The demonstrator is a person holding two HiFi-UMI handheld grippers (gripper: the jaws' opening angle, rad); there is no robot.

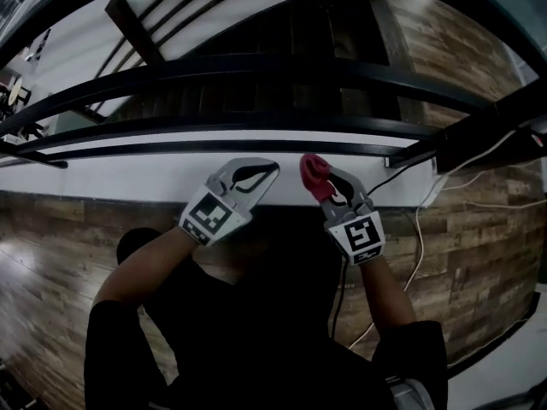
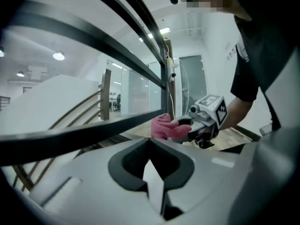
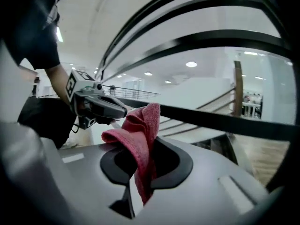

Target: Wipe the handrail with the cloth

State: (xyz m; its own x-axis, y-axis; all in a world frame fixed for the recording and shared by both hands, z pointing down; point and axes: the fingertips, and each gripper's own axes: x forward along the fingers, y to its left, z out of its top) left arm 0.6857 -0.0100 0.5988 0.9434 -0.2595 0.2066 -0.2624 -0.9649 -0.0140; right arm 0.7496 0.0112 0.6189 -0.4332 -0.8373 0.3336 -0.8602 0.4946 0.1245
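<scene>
Black handrail bars (image 1: 256,65) curve across the head view above a white ledge (image 1: 120,176). A red cloth (image 1: 313,171) is bunched in my right gripper (image 1: 320,181), which is shut on it just below the lowest bar. In the right gripper view the cloth (image 3: 143,130) sticks up out of the pinched jaws, with a rail (image 3: 225,120) a little beyond it. My left gripper (image 1: 263,171) is beside it on the left, level with it, shut with nothing held. The left gripper view shows a rail (image 2: 84,134) ahead and the cloth (image 2: 163,125) in the right gripper (image 2: 206,118).
A staircase (image 1: 282,32) drops away beyond the rails. White cables (image 1: 419,229) hang down the wood-panelled wall (image 1: 479,254) on the right. A dark post (image 1: 487,122) slants in at the right. The person's arms and dark sleeves fill the bottom of the head view.
</scene>
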